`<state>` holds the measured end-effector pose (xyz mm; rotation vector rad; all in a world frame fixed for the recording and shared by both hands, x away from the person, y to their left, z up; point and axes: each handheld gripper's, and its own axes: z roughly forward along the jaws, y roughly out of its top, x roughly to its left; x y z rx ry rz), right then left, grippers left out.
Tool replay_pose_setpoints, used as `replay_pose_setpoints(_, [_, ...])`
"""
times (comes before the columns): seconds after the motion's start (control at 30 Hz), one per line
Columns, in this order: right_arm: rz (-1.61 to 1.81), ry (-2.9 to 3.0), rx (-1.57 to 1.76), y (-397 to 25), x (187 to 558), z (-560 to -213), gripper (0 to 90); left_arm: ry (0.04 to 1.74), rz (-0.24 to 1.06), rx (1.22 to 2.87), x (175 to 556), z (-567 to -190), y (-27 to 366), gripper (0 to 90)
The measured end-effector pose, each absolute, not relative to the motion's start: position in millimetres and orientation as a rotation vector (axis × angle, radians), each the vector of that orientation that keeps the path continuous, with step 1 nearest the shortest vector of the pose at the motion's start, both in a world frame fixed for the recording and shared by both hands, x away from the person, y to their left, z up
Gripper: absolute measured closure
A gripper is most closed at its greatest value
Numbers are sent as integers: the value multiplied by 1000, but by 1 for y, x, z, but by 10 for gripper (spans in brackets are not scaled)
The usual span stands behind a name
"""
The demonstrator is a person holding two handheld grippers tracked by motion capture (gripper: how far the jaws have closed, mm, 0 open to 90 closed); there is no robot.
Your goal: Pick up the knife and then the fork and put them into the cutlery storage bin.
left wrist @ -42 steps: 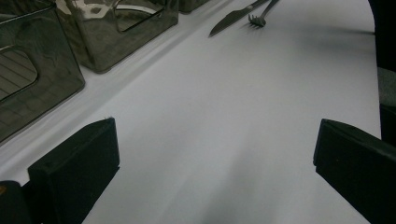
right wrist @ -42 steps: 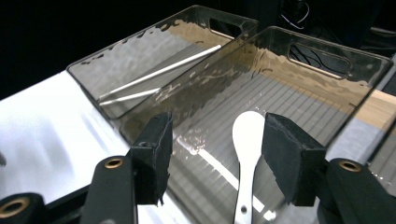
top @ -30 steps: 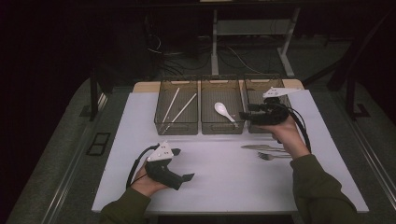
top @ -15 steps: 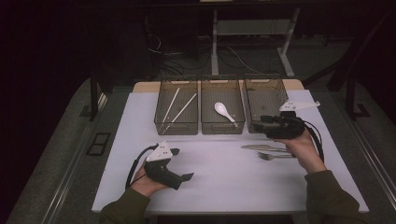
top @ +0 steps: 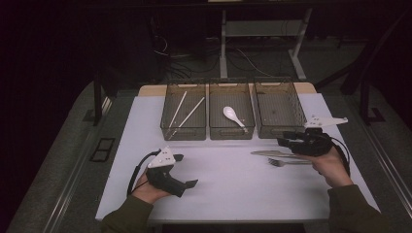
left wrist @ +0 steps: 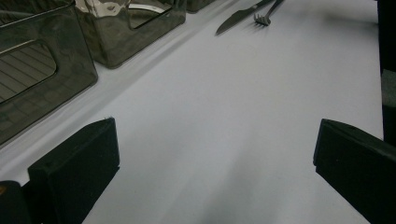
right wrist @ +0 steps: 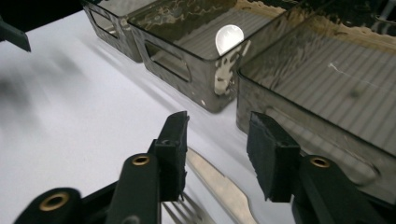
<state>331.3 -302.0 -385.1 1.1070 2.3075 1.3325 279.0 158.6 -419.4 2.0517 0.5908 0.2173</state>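
Note:
A metal knife [top: 272,153] and a fork [top: 287,162] lie side by side on the white table, right of centre. My right gripper [top: 283,139] hovers just above the knife, jaws pointing left and open with nothing between them. In the right gripper view the knife [right wrist: 219,184] and fork [right wrist: 184,210] lie right under the right gripper [right wrist: 217,130]. My left gripper [top: 185,170] rests at the front left, open wide and empty. The left gripper view has the left gripper [left wrist: 215,172] over bare table, with the knife [left wrist: 238,16] and fork [left wrist: 265,17] far ahead.
Three dark see-through bins stand in a row at the back. The left bin [top: 169,127] holds two chopsticks [top: 187,111], the middle bin [top: 232,133] a white spoon [top: 233,115], and the right bin [top: 279,109] nothing. Dark floor surrounds the table.
My right gripper has moved right and down from over the right bin to just above the knife and fork. The left gripper has stayed put.

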Motion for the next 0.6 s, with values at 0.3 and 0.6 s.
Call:
replay_pose_setpoints(0.3, [1274, 2281, 1151, -323, 317, -391, 780, 586, 216, 2058, 278, -419, 159, 0])
replay_pose_setpoints(0.6, [1215, 2299, 1203, -350, 308, -403, 896, 586, 218, 2056, 278, -419, 159, 0])
